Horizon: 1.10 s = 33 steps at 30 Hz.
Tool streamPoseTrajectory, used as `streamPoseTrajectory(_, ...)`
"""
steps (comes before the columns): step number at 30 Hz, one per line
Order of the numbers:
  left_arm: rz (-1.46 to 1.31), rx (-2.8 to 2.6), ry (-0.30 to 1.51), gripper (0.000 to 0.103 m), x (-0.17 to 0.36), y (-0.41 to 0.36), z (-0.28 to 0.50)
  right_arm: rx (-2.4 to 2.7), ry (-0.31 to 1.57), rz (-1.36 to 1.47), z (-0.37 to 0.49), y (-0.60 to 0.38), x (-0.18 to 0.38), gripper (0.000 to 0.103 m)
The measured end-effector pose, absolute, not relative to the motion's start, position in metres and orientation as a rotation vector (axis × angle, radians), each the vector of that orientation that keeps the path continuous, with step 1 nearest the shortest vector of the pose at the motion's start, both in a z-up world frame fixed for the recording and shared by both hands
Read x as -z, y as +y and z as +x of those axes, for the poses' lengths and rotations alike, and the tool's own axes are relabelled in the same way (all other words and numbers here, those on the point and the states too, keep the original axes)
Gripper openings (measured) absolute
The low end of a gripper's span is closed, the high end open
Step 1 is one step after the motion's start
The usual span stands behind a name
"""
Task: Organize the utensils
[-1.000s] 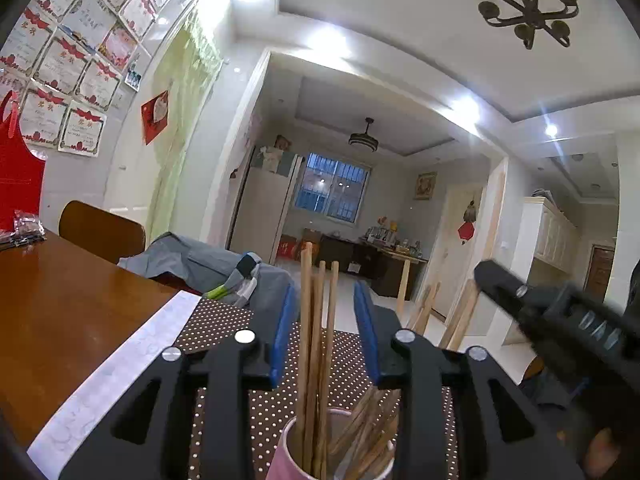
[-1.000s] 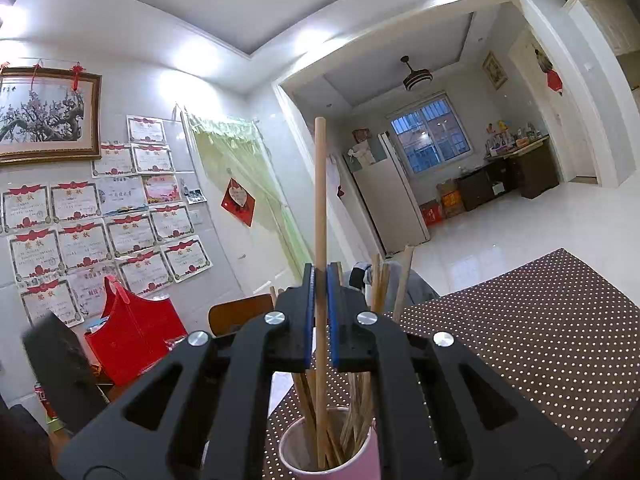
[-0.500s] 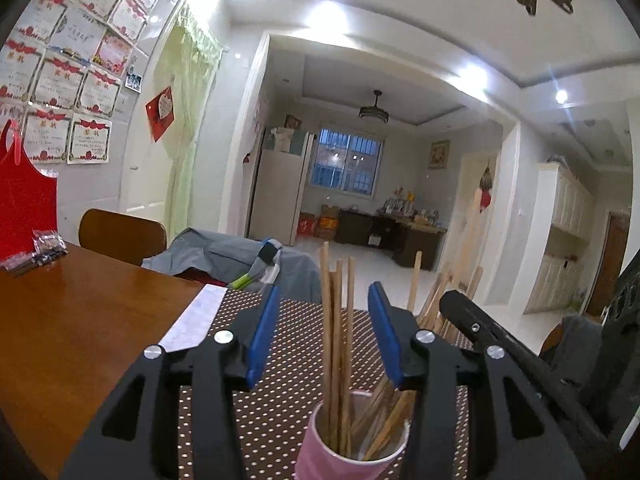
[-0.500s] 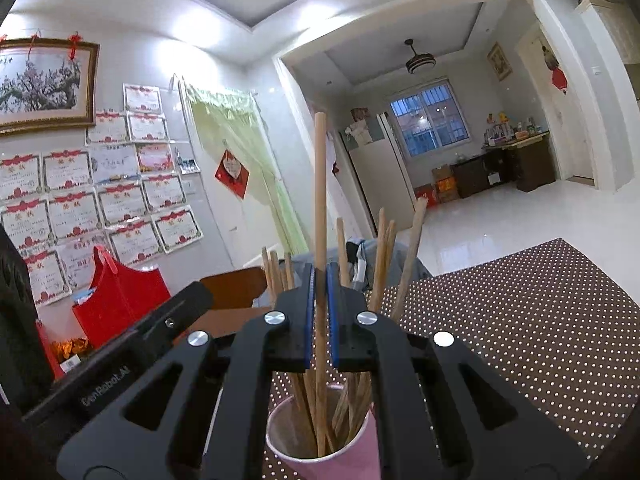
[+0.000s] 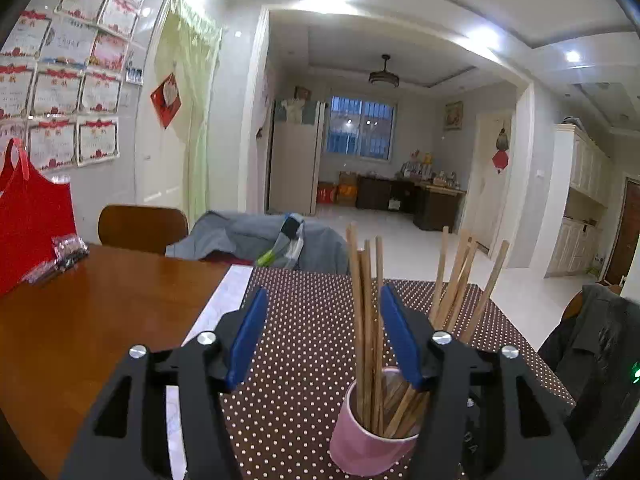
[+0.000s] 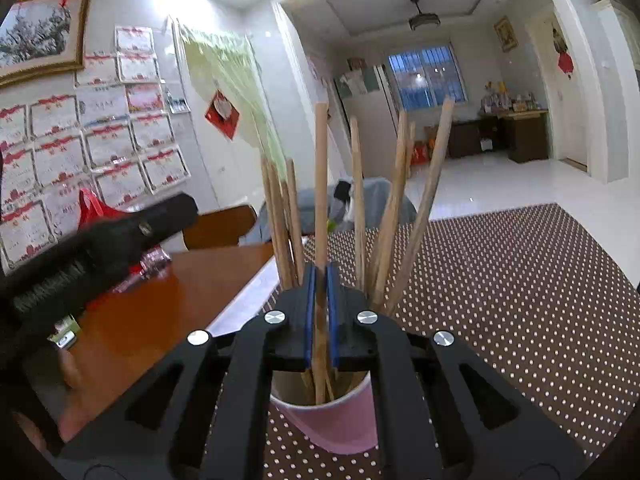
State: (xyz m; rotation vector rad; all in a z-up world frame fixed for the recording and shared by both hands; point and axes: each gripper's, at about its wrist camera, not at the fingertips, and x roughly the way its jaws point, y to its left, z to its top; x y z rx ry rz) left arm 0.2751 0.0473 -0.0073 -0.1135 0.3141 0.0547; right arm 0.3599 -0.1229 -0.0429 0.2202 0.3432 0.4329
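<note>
A pink cup [image 5: 366,442] stands on the brown dotted mat and holds several wooden chopsticks [image 5: 366,308]. My left gripper [image 5: 322,316] is open and empty, just behind the cup, with the cup near its right finger. In the right wrist view the same cup [image 6: 334,420] sits right below my right gripper [image 6: 320,284], which is shut on one upright chopstick [image 6: 320,184] whose lower end is inside the cup. The other chopsticks [image 6: 390,216] lean around it. The left gripper's black body [image 6: 100,248] shows at the left.
The dotted mat [image 5: 304,360] covers the right part of a wooden table [image 5: 80,312]. A red bag [image 5: 28,224] and a small packet [image 5: 68,250] lie at the far left. Chairs with grey clothes [image 5: 256,240] stand behind the table.
My left gripper has drawn back and to the left of the cup, opening wider. My right gripper has lowered with its chopstick toward the cup.
</note>
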Motion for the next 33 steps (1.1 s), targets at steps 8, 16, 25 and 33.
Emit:
streamPoseTrajectory(8,-0.124,-0.073,0.366,0.059,0.011,0.052,0.283,-0.457,0.402,0.204,0.365,-0.115,0.046,0.007)
streamPoseTrajectory(16,-0.115,-0.080,0.371,0.059,0.010,0.052,0.283,-0.468,0.402,0.219,0.362,-0.118,0.036,0.021)
streamPoseTrajectory(25,-0.116,-0.072,0.351,0.059,0.000,0.050,0.274,-0.435,0.334,0.184,0.349,-0.124,0.017,0.056)
streamPoseTrajectory(33,-0.099,-0.065,0.319,0.059,-0.016,0.047,0.258,-0.373,0.365,0.077,0.338,-0.132,-0.011,0.067)
